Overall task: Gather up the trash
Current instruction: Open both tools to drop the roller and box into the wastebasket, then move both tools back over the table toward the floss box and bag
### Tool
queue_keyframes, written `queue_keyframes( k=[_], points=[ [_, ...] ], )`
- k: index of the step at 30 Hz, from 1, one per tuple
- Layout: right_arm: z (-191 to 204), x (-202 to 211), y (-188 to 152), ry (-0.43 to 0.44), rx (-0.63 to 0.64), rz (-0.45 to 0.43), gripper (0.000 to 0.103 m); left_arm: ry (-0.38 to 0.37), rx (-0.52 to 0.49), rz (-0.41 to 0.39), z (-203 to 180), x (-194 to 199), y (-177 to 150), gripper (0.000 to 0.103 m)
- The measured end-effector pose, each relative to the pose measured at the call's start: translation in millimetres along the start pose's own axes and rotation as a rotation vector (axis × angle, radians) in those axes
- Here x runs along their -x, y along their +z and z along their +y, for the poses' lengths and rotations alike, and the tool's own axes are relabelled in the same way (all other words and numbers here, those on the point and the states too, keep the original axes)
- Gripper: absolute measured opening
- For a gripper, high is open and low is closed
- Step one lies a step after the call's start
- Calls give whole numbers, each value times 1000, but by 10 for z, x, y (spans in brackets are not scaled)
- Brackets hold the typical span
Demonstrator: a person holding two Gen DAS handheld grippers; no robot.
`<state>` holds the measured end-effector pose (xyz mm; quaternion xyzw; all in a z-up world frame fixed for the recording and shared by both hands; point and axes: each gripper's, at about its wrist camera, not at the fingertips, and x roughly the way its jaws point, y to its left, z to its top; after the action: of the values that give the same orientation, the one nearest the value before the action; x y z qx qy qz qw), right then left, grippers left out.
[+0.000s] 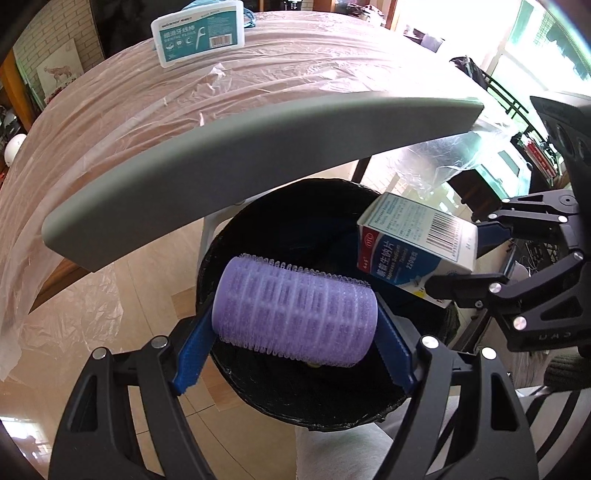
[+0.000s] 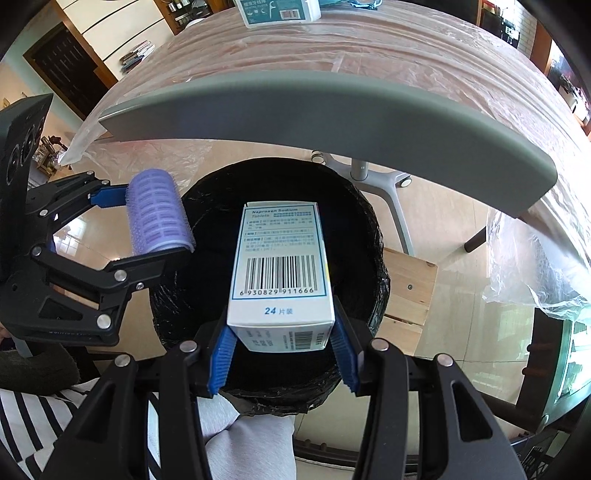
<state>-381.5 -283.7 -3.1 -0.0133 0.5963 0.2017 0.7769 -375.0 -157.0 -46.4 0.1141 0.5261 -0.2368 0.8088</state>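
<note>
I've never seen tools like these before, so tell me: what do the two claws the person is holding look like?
Both look alike. The left claw and right claw have chunky black frames of jointed bars pinned with round silver rivets. Each ends in two ridged blue fingers. No cables show. Faint lettering marks the left claw's body, too small to read. A black-and-white striped garment and a dark knit cuff show near the edges.

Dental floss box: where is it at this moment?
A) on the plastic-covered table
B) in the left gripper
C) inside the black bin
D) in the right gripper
A: the dental floss box lies on the table, while the left gripper holds a purple hair roller and the right gripper a medicine box.
</note>
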Motion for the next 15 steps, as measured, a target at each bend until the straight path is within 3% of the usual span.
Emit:
queue_keyframes(
  k=[3, 6, 11, 14, 15],
  points=[
    [-38, 1, -4, 16, -20, 6, 50, -47, 8, -8, 4, 19, -8, 83],
    [-88, 69, -34, 37, -58, -7, 73, -61, 29, -24, 36, 68, -28, 89],
    [-109, 365, -106, 57, -70, -49, 74, -43, 37, -47, 69, 248, -82, 90],
    [-68, 753, -72, 55, -51, -129, 75, -34, 52, -127, 99, 577, -67, 90],
    [-51, 944, -15, 32, -36, -183, 80, -34, 57, -158, 109, 683, -47, 91]
  ],
)
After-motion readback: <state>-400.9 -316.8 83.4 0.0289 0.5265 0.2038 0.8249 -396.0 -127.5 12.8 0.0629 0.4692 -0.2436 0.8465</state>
